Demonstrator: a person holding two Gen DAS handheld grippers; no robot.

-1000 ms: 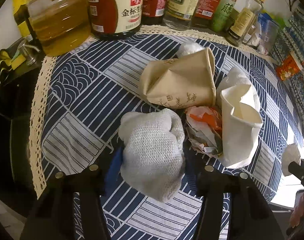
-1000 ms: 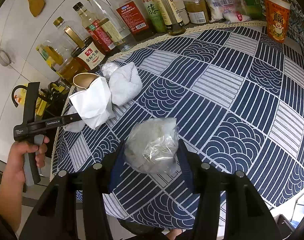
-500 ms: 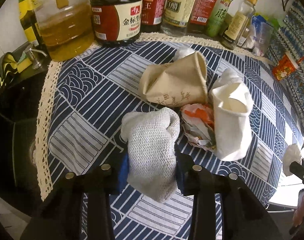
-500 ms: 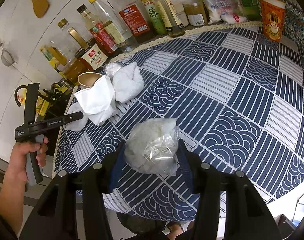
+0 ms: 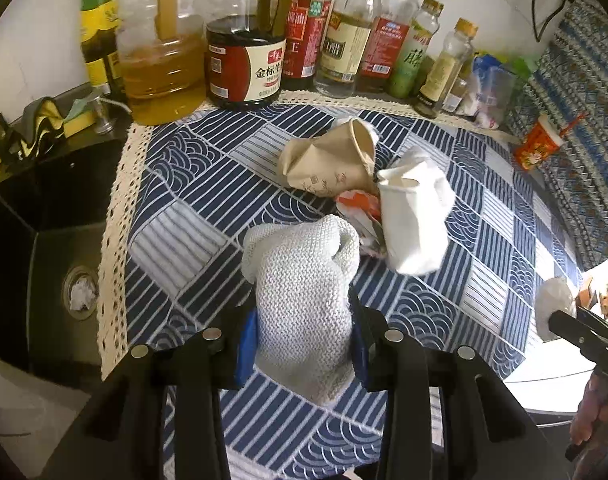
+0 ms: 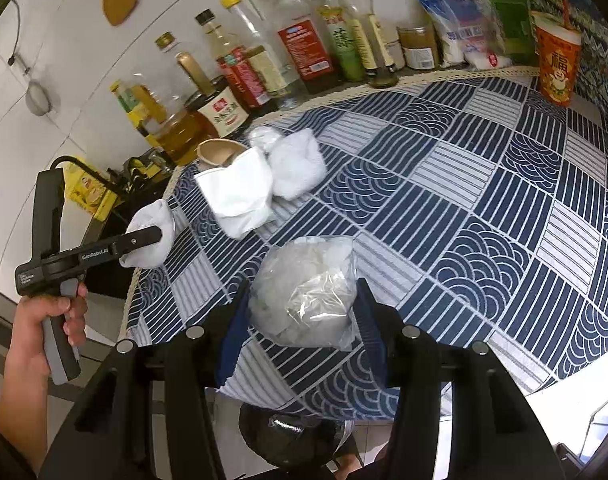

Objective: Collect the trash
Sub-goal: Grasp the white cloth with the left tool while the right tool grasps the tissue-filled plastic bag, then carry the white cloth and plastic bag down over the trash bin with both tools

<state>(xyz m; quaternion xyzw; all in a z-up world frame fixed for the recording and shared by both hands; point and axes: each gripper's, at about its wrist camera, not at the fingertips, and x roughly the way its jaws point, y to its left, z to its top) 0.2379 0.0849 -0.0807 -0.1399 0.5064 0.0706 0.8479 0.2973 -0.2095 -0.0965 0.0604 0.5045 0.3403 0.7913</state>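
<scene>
Having closed since a second ago, left claw (image 5: pixel 304 350) clamps the white rag (image 5: pixel 304 300); right claw (image 6: pixel 300 320) grips the plastic bag (image 6: pixel 307 292), both ready for binning.

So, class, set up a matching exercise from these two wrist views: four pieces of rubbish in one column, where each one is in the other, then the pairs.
Things
1. white textured paper towel wad
2. clear crumpled plastic bag
3. crushed tan paper cup
4. crumpled orange-and-white wrapper

Places
A. wedged between the two cups
B. in the right gripper
C. on the tablecloth, nearest the bottles
D. in the left gripper

Pairs: 1-D, 2-B, 3-C, 4-A
</scene>
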